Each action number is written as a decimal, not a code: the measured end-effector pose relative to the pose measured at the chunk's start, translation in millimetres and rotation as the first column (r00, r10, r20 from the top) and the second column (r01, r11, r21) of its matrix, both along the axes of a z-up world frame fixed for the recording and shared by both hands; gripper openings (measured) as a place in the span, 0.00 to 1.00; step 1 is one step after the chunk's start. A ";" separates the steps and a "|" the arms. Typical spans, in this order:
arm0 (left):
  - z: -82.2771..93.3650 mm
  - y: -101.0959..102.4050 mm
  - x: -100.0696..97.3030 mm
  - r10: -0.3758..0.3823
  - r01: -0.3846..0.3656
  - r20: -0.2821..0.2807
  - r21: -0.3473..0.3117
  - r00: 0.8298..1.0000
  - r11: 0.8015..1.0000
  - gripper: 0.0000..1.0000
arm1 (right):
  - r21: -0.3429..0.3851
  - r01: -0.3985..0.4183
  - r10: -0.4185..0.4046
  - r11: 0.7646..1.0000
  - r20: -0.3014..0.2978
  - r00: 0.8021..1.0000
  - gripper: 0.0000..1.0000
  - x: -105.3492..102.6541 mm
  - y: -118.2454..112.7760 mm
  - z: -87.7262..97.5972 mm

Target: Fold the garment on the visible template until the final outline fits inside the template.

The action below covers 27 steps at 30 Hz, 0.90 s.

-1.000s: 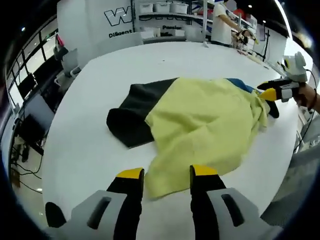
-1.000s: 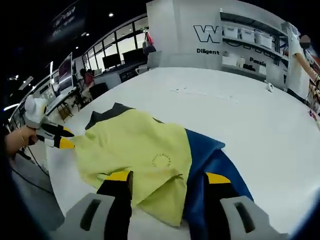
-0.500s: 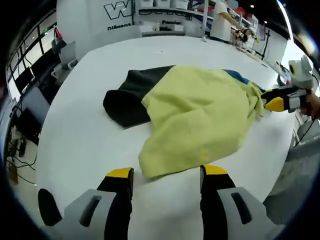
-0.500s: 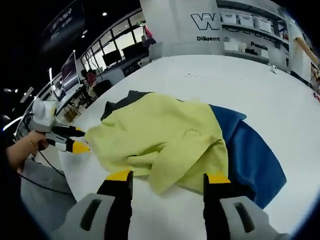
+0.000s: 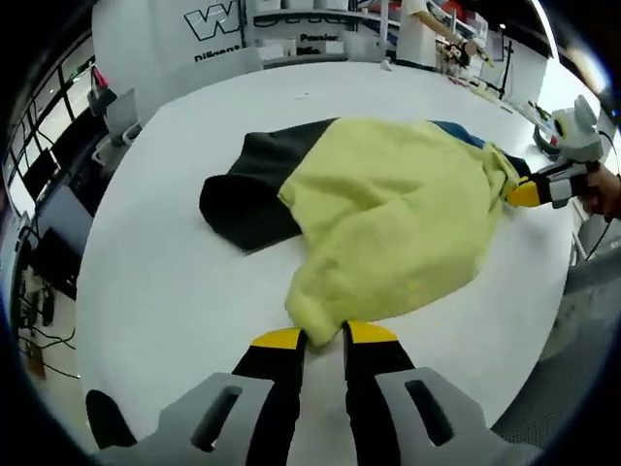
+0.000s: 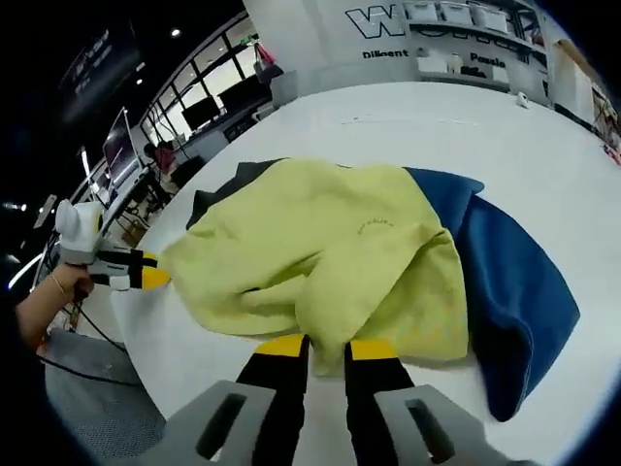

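A yellow garment lies rumpled on the white table, over a black cloth and a blue cloth. My left gripper is shut on the yellow garment's near edge. In the left gripper view the right gripper sits at the garment's far right corner. In the right gripper view the yellow garment covers part of the blue cloth and the black cloth. My right gripper is shut on a bunched fold of it. The left gripper touches the garment's left corner.
The table's edge curves close past the garment on the right. A person stands by shelves at the back. Desks with monitors line the room beyond the table. A hand holds the left gripper.
Both grippers' jaws were open around the yellow garment's edges and have now shut on the fabric. Both cameras have moved a little closer to the garment.
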<state>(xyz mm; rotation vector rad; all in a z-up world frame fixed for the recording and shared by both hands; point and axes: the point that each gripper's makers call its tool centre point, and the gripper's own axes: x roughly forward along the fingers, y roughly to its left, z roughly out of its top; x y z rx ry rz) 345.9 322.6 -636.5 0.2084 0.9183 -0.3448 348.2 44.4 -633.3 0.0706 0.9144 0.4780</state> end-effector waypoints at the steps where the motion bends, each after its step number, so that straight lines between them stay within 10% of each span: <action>1: 1.0 0.5 -0.2 0.004 -0.004 0.008 0.003 1.000 1.000 0.08 | 0.000 0.000 0.000 1.000 0.001 1.000 0.00 0.0 -0.2 0.3; 27: 36.7 -5.2 -33.6 -0.084 0.084 0.021 0.011 0.996 0.996 0.04 | -0.096 -0.281 0.281 0.955 -0.022 0.960 0.00 -64.3 -25.3 36.0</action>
